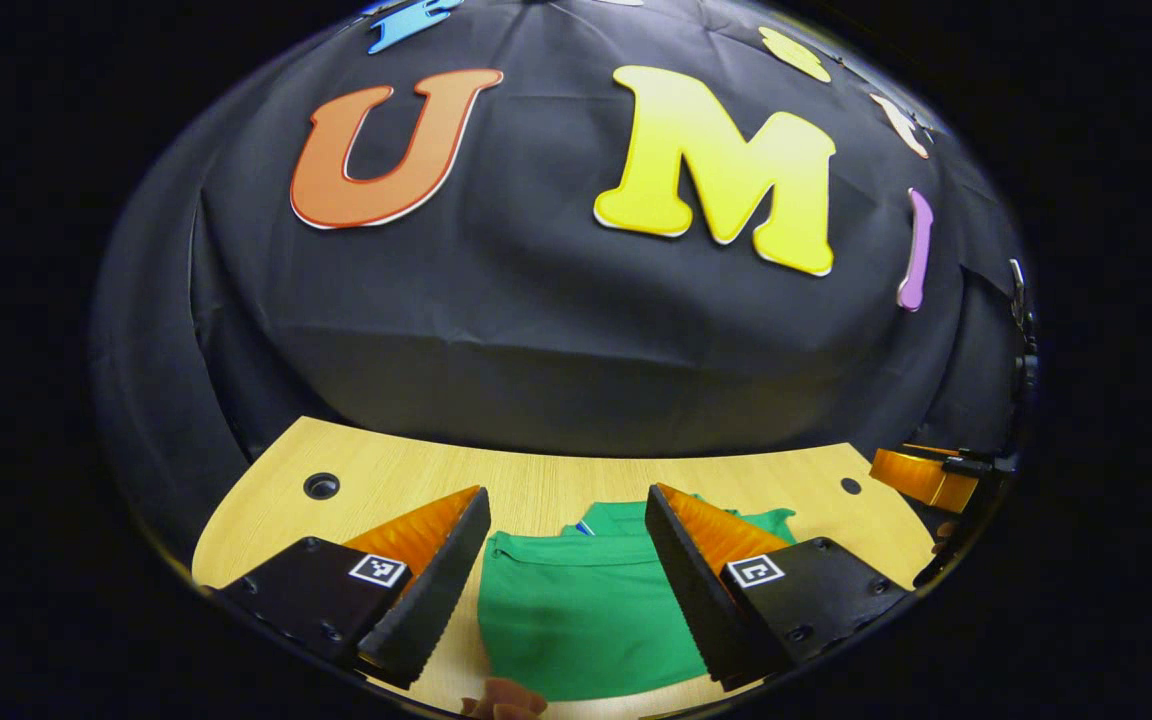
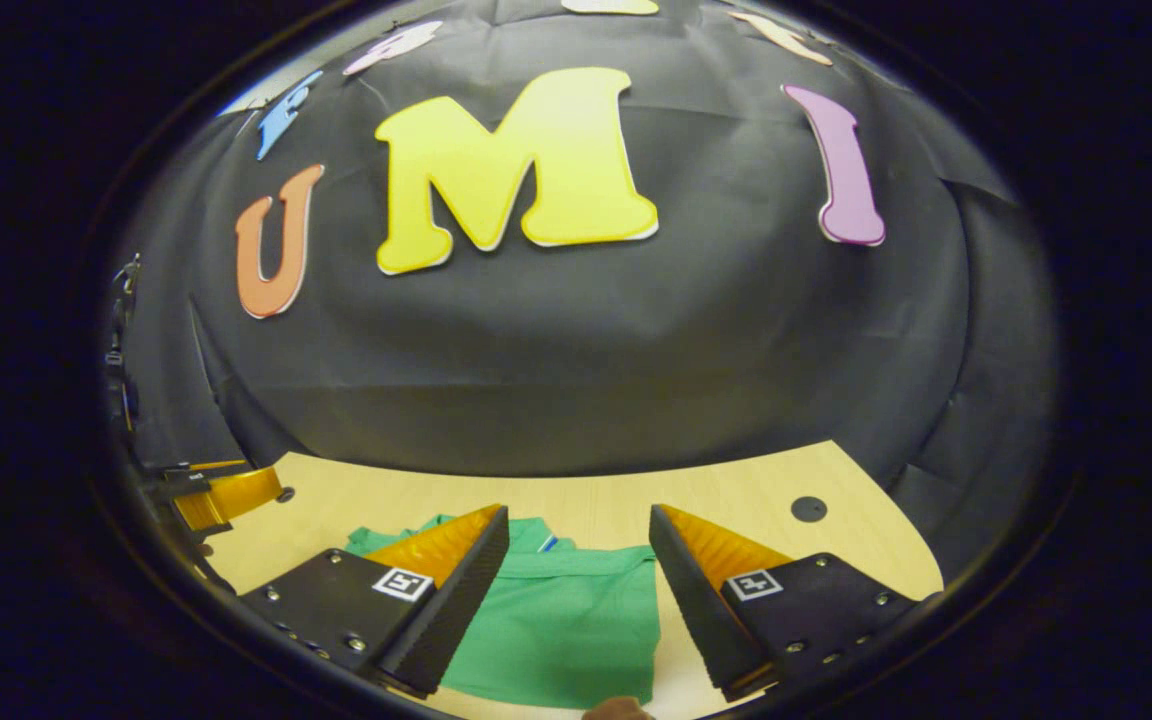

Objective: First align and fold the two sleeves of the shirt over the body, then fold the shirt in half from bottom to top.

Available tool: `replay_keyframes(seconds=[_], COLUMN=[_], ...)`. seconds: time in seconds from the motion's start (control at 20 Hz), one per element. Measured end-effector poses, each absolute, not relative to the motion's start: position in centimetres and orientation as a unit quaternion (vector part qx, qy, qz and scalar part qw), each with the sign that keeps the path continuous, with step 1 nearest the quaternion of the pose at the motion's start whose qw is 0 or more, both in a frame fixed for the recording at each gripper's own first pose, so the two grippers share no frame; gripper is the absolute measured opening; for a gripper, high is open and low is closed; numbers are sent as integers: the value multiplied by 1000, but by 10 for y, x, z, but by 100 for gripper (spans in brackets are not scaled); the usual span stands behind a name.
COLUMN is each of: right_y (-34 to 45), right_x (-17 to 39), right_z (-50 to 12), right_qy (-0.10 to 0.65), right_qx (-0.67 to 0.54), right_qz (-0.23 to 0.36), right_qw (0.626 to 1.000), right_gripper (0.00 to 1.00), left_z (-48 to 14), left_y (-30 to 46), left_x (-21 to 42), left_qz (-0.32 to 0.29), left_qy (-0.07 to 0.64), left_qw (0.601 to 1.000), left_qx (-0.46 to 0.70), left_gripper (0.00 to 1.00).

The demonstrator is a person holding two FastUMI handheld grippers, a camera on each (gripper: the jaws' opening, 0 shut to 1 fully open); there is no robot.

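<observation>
A green shirt [image 1: 586, 610] lies folded into a compact rectangle on the wooden table [image 1: 556, 485], collar end toward the far side. In the left gripper view my left gripper [image 1: 568, 590] hangs open above it, fingers spread with only cloth seen between them. The right gripper view has the same shirt [image 2: 561, 620] below my right gripper [image 2: 579, 600], which is open too and holds nothing. Far off at the right edge of the left gripper view I see the other gripper [image 1: 926, 478]; the left one [image 2: 226, 497] appears at the left edge of the right gripper view.
The table [image 2: 736, 490] ends at the black cloth wall [image 1: 576, 330] just beyond the shirt. Round holes [image 1: 321, 486] [image 2: 808, 508] sit near the table's far corners. A fingertip [image 1: 506, 700] shows at the bottom edge, near the shirt's front hem.
</observation>
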State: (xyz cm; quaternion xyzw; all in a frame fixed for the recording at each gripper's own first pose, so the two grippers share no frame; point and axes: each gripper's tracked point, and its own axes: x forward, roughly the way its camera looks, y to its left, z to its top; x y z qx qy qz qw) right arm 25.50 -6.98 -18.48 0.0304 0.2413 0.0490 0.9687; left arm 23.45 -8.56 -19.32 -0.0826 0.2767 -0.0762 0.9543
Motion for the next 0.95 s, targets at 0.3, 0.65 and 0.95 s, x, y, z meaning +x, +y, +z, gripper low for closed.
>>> replay_keyframes(seconds=[0.3, 0.65, 0.95], right_y=[-51, -31, -26], right_x=[169, 88, 37], right_z=[-148, -128, -109], right_qy=[198, 164, 74], right_qx=[23, 29, 21], right_qz=[48, 57, 41], right_qw=[979, 984, 996], right_gripper=[91, 90, 90], left_z=[-135, -91, -93], left_y=[-62, -55, -45], left_x=[161, 85, 39], left_qz=[-75, -110, -100], left_qy=[214, 152, 103], left_qw=[972, 979, 989], left_qx=[-68, -81, -30], left_gripper=[99, 99, 100])
